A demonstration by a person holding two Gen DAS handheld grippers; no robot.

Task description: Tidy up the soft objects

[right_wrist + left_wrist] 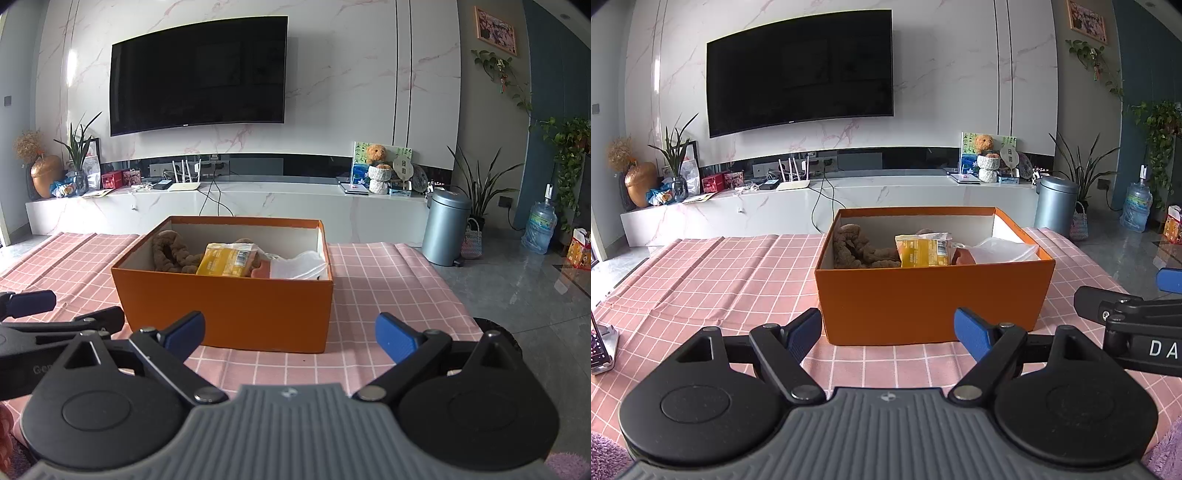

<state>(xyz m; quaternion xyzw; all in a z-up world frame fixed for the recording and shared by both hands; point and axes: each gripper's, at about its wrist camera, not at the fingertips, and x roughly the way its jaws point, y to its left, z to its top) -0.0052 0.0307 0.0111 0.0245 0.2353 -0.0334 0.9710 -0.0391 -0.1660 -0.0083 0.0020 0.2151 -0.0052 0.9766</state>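
Note:
An orange box (923, 299) stands on the pink checked tablecloth (713, 273). Inside lie a brown plush toy (857, 251), a yellow packet (923, 251) and a clear plastic bag (1001, 249). The same box (229, 310) shows in the right wrist view with the plush toy (170, 253), packet (225, 260) and bag (299, 266). My left gripper (886, 332) is open and empty, just in front of the box. My right gripper (291, 332) is open and empty, in front of the box's right half. The right gripper also shows at the right edge of the left wrist view (1126, 295).
A device on a metal stand (602, 347) sits at the table's left edge. Purple fluffy fabric (605, 454) lies at the near corners. Beyond the table are a white TV bench (849, 199), a wall TV (798, 74) and a grey bin (445, 229).

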